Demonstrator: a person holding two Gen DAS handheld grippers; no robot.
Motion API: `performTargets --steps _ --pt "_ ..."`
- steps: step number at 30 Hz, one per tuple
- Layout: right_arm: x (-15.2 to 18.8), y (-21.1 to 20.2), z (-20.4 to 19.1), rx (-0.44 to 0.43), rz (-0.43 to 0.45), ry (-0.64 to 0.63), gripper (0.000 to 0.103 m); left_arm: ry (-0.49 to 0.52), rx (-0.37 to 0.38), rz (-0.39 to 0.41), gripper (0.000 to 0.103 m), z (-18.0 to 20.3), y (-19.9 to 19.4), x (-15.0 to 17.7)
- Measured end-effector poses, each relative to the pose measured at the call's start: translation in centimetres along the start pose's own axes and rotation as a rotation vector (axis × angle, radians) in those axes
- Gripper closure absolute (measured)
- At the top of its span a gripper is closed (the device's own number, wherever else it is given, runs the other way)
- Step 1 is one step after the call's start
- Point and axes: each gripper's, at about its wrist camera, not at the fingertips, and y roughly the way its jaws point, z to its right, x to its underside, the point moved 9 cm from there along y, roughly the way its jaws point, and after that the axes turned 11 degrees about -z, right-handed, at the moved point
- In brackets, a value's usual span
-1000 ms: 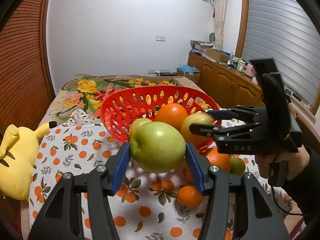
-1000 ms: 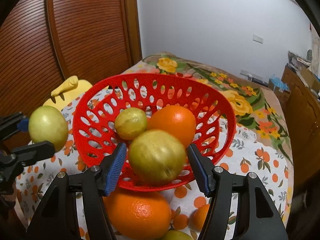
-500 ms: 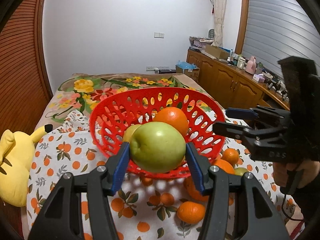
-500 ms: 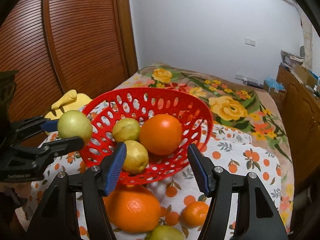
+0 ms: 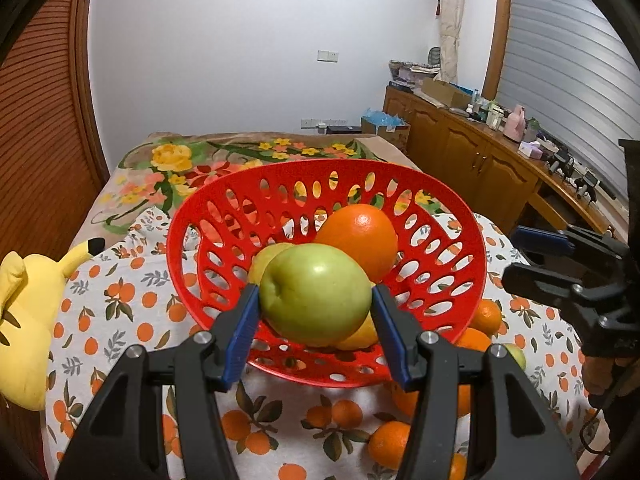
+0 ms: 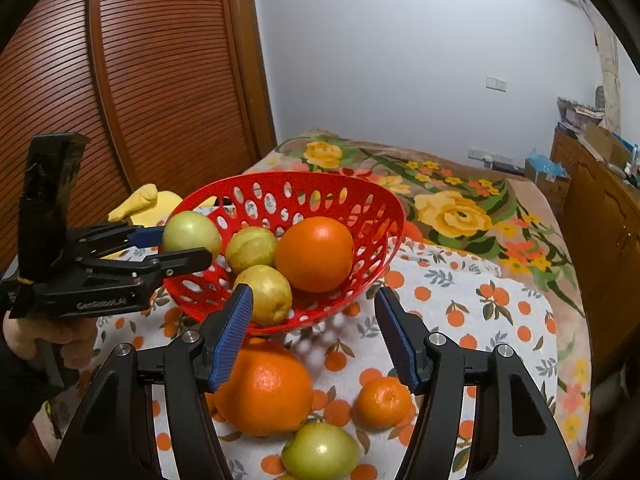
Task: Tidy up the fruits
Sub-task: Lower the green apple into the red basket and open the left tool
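A red perforated basket (image 5: 452,240) (image 6: 372,208) stands on the orange-print cloth. It holds a large orange (image 6: 314,254) and two yellow-green pears (image 6: 251,245) (image 6: 269,294). My left gripper (image 5: 316,318) is shut on a green apple (image 5: 314,294) and holds it over the basket's near-left rim, as the right wrist view (image 6: 192,234) shows. My right gripper (image 6: 316,334) is open and empty, just in front of the basket. On the cloth below it lie a big orange (image 6: 266,390), a small mandarin (image 6: 383,402) and a green apple (image 6: 320,450).
A yellow plush toy (image 5: 24,320) lies at the cloth's left edge. A floral blanket (image 6: 460,208) covers the bed behind the basket. A wooden cabinet (image 5: 480,160) with clutter runs along the right wall. A slatted wooden door (image 6: 160,80) stands on the left.
My right gripper opened, left its yellow-green pear in the basket and drew back. My left gripper carried the green apple closer, over the basket's rim.
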Motion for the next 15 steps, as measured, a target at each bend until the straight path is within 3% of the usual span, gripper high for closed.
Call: performTargets --steps 3,5,15 --pt "0.5 -0.2 0.0 0.012 0.001 0.0 0.038 0.001 -0.004 -0.005 0.047 0.0 0.2 0.2" --pt "0.7 -0.4 0.0 0.019 0.004 0.001 0.038 0.001 0.0 0.014 0.039 0.2 -0.2 0.2" --pt "2.8 -2.5 0.2 0.02 0.031 0.043 0.038 0.021 -0.005 0.093 0.03 1.2 -3.4 0.7"
